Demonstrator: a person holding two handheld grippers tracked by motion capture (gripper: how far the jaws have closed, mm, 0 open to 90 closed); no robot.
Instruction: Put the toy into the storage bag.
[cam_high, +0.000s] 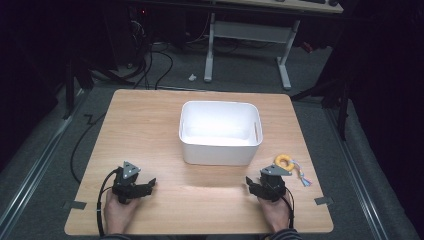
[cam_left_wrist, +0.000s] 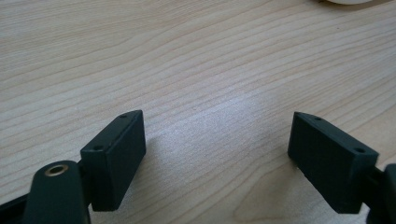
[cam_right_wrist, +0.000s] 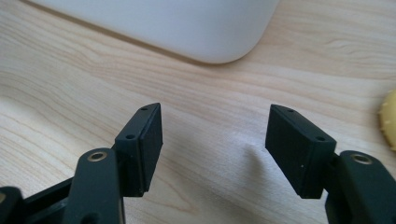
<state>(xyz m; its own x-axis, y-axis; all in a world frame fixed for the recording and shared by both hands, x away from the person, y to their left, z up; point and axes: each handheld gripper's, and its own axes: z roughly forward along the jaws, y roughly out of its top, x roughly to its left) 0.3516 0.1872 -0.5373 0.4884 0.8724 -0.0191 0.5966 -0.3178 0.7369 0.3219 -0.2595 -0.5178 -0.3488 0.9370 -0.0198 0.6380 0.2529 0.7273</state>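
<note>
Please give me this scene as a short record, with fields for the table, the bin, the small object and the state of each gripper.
table: wooden
bin: white, middle of table, looks empty
ring: yellow, with a cord, right of the bin, apart from it
left gripper: open, low over bare wood, holds nothing
right gripper: open, near the bin's front right corner, holds nothing, ring just behind it

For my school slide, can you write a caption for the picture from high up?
Two hand-held grippers, left and right, rest open on a wooden table near a white bin and yellow ring.
</note>
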